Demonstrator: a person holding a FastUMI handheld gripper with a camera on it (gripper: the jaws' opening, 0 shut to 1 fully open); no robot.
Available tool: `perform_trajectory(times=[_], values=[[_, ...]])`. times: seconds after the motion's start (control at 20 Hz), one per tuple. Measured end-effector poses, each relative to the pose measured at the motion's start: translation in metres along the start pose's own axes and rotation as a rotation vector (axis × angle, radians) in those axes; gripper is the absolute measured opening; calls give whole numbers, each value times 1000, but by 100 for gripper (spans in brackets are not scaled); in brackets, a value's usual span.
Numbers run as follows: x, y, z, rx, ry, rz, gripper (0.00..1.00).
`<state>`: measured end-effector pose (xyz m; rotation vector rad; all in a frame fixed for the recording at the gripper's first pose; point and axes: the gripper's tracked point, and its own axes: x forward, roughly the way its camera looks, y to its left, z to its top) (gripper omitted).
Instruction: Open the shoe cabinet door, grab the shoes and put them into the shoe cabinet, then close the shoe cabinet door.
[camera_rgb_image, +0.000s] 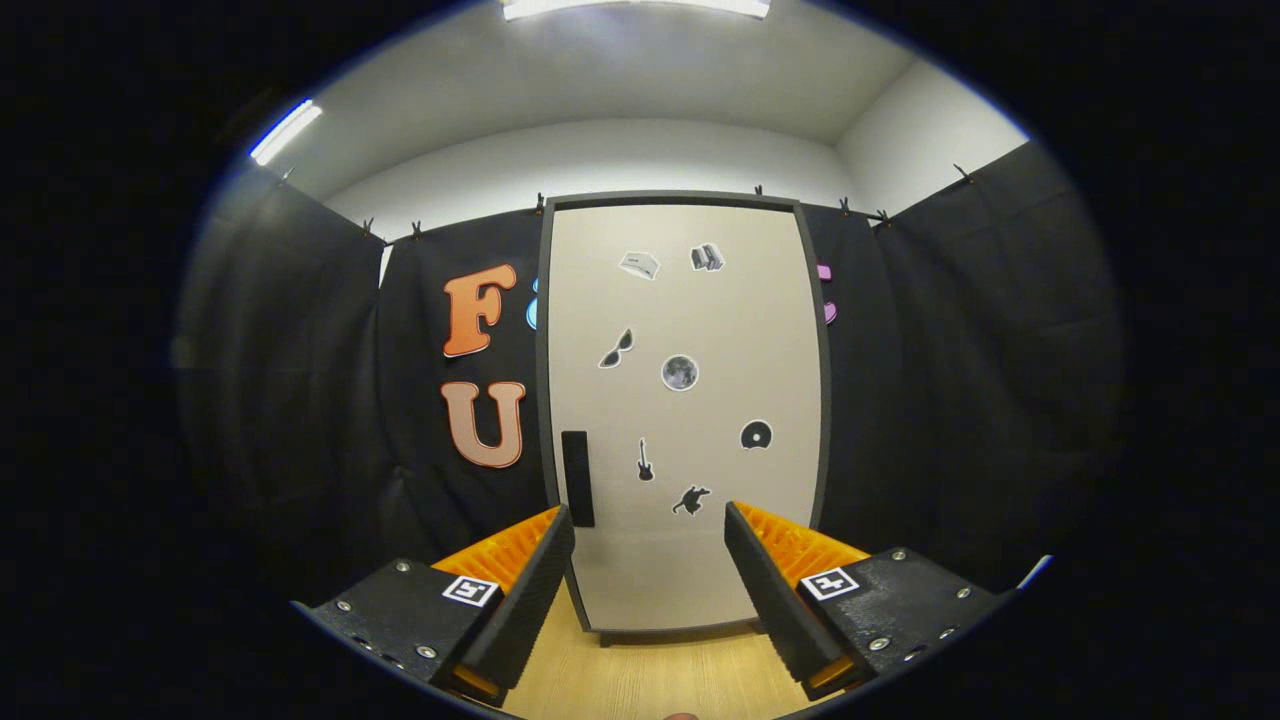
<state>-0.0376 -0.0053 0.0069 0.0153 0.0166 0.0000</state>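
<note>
My jaws (650, 590) stand wide apart with nothing between them, hovering over the pale wooden floor (650, 680). Beyond my fingers (525, 590) the shoe cabinet (685, 400) stands upright on that floor against the black cloth wall (960, 400), its cream door shut. The dark handle (577, 478) sits at the door's left edge, just above my left finger's tip. Small stickers (679, 372) dot the door
</note>
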Motion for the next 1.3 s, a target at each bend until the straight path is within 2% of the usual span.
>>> perform_trajectory(times=[0.25,0.45,1.3], values=[[-49,-18,-5,12,1,-32,94],[-66,-20,-6,12,1,-33,94],[-66,-18,-15,6,4,-20,94]])
